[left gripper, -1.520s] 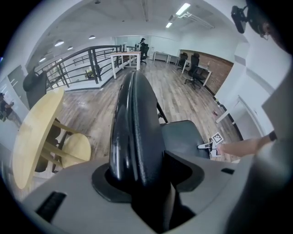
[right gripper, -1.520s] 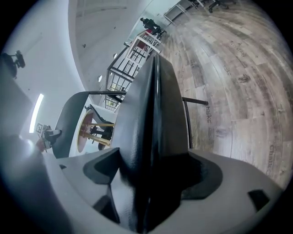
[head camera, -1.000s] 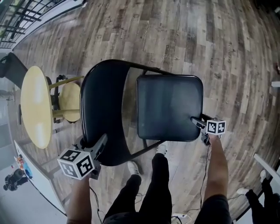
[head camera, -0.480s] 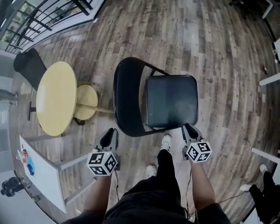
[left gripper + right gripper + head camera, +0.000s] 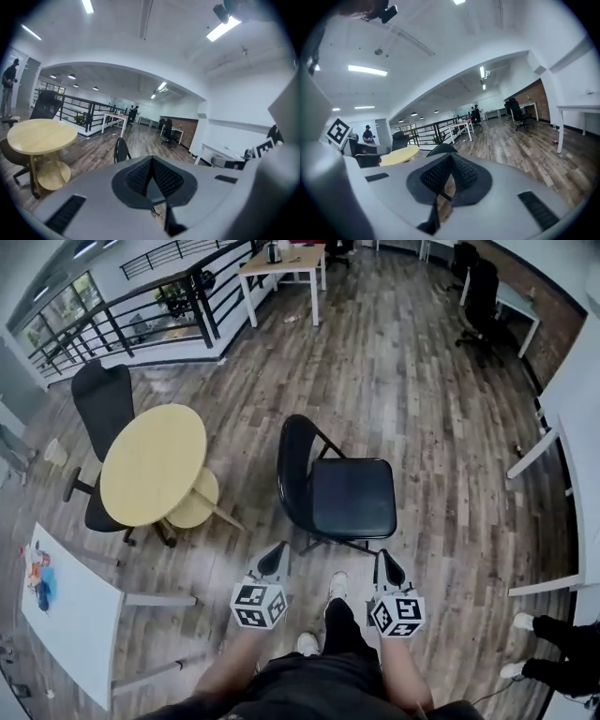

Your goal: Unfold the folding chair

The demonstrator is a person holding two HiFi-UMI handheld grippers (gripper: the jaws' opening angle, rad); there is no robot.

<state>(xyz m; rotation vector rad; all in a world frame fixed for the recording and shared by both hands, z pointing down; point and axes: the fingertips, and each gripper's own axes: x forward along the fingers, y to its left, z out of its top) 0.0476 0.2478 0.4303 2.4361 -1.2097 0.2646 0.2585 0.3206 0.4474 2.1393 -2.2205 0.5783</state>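
Far left, head view: a white rectangular tabletop (image 5: 75,615) carried a few small coloured items near its edge. Beyond it stood a round pale-yellow wooden table (image 5: 155,463) on a matching disc base, with a black swivel office chair (image 5: 98,395) tucked behind it.

The left gripper (image 5: 279,551) was held in front of the person, above the grey-brown wood-plank floor (image 5: 422,381). In the left gripper view its jaws met tip to tip with nothing between them.

The black metal folding chair with padded seat (image 5: 352,498) stood opened out on the floor just right of the yellow table. Its seat lay flat and its curved backrest was upright on the side toward that table. It stood just ahead of both grippers and neither touched it.

The right gripper (image 5: 384,559) was level with the left, its jaws likewise pressed together and empty, per the right gripper view.

Right edge: white desks (image 5: 562,427). Lower right corner: another person's dark-trousered legs (image 5: 553,662).
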